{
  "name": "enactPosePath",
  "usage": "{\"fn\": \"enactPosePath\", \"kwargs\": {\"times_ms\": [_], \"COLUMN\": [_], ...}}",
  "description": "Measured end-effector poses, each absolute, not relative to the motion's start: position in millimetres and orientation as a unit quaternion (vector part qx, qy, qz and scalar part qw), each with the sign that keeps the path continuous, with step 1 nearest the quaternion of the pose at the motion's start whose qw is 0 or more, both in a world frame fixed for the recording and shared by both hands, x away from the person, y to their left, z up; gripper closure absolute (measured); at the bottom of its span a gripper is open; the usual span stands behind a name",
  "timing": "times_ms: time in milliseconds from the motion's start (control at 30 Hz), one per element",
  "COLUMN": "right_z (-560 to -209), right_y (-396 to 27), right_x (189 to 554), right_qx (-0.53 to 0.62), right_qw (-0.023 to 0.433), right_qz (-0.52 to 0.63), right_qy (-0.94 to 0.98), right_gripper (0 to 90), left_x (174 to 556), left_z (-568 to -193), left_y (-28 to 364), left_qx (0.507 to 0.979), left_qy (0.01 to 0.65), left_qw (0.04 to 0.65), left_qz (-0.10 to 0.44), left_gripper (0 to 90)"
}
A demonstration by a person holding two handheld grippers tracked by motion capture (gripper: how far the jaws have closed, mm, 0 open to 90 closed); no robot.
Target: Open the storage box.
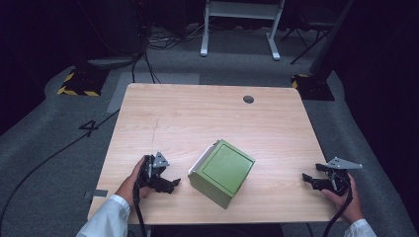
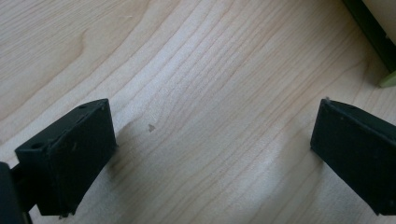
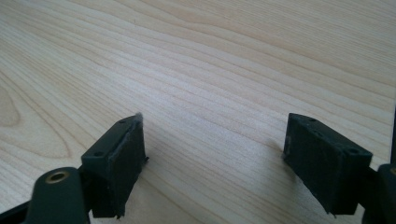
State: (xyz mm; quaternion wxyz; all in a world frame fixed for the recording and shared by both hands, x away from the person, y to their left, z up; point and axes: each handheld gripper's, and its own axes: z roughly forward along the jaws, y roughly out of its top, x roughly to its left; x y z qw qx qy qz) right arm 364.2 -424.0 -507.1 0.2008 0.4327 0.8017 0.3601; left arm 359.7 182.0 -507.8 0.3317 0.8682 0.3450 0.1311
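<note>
A green box (image 1: 222, 171) with a lighter green lid lies near the front middle of the wooden table (image 1: 197, 118), turned at an angle. My left gripper (image 1: 170, 184) rests on the table to the box's left, jaws wide apart with bare wood between them. In the left gripper view my left gripper (image 2: 212, 154) is open, and a corner of the green box (image 2: 388, 78) shows at the upper right. My right gripper (image 1: 309, 178) sits near the table's right front edge, apart from the box. In the right gripper view my right gripper (image 3: 215, 163) is open over bare wood.
A round cable hole (image 1: 248, 99) sits near the table's far edge. Beyond the table are a white desk frame (image 1: 242, 24), floor cables (image 1: 163, 39) and yellow-black striped bases (image 1: 79, 84). Grey carpet surrounds the table.
</note>
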Motion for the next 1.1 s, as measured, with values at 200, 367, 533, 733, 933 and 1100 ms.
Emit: {"fn": "enactPosePath", "kwargs": {"times_ms": [200,367,533,733,933,1100], "right_z": [-507,-507,-507,-507,-507,-507], "right_y": [-424,-424,-424,-424,-424,-424], "right_x": [364,364,364,364,364,364], "right_qx": [0.433,0.433,0.433,0.433,0.433,0.433], "right_qw": [0.201,0.201,0.201,0.201,0.201,0.201], "right_qz": [0.360,0.360,0.360,0.360,0.360,0.360], "right_qy": [0.802,0.802,0.802,0.802,0.802,0.802], "right_gripper": [20.9,20.9,20.9,20.9,20.9,20.9], "left_x": [363,364,370,380,389,397], "left_z": [-502,-493,-473,-452,-444,-442], "left_y": [184,187,185,184,178,165], "left_qx": [0.860,0.868,0.849,0.833,0.834,0.843], "left_qy": [0.354,0.324,0.325,0.305,0.287,0.267], "left_qw": [0.336,0.349,0.388,0.444,0.458,0.456], "left_qz": [0.146,0.139,0.151,0.125,0.109,0.100], "left_gripper": [20.3,17.7,21.2,27.0,28.5,28.3]}}
